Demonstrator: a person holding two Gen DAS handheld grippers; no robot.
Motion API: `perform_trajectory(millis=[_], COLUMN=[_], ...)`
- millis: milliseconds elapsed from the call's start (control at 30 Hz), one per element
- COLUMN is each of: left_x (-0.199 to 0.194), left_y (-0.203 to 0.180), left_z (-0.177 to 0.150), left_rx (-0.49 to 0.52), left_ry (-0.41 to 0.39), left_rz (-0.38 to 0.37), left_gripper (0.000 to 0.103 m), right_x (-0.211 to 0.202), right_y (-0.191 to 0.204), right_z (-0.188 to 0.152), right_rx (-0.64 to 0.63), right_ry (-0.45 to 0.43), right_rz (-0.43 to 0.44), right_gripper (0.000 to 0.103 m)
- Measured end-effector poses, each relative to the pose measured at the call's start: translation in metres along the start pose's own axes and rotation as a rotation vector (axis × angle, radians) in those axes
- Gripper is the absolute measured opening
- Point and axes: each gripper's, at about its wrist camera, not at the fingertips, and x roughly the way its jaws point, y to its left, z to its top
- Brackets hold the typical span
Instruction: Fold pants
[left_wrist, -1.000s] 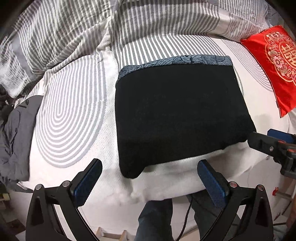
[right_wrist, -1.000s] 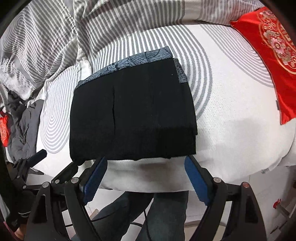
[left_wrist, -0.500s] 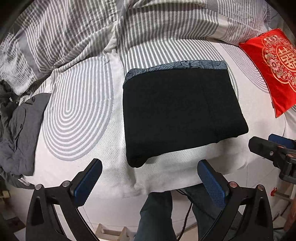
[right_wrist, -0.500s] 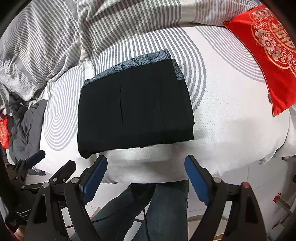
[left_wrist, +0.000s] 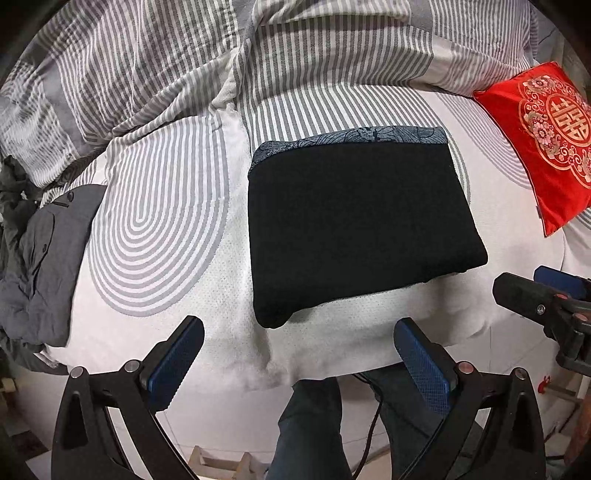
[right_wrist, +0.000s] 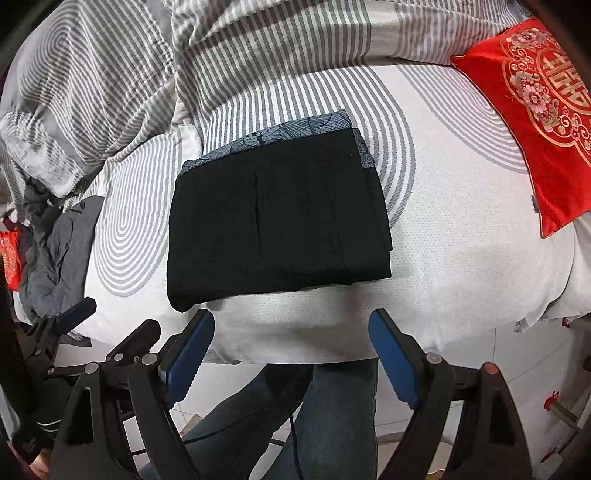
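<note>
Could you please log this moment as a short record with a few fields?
pants: black pants folded into a compact rectangle, patterned grey band along the far edge
surface: bed with grey arc-pattern cover, pants near its front edge
left gripper: open, nothing between the fingers, above the bed edge
right gripper: open, empty, clear of the pants
nearby: red cushion to the right; grey garment to the left; striped blanket behind

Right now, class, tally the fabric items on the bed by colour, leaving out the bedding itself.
Black: 1, the folded pants
Red: 1, the embroidered cushion
Grey: 1, the crumpled garment
Total: 3
</note>
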Motion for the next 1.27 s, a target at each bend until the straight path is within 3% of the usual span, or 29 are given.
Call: perform_trajectory(millis=[1267], left_x=[-0.0040], left_y=[-0.0082], left_z=[-0.0028], left_rx=[0.008], left_ry=[-0.006], left_rz=[-0.020], left_gripper=[0.103], right_x=[-0.0047], right_y=[0.0097], right_z=[0.0006], right_rx=[-0.041], right_ry=[-0.011], right_rz=[-0.008], right_gripper=[0.088])
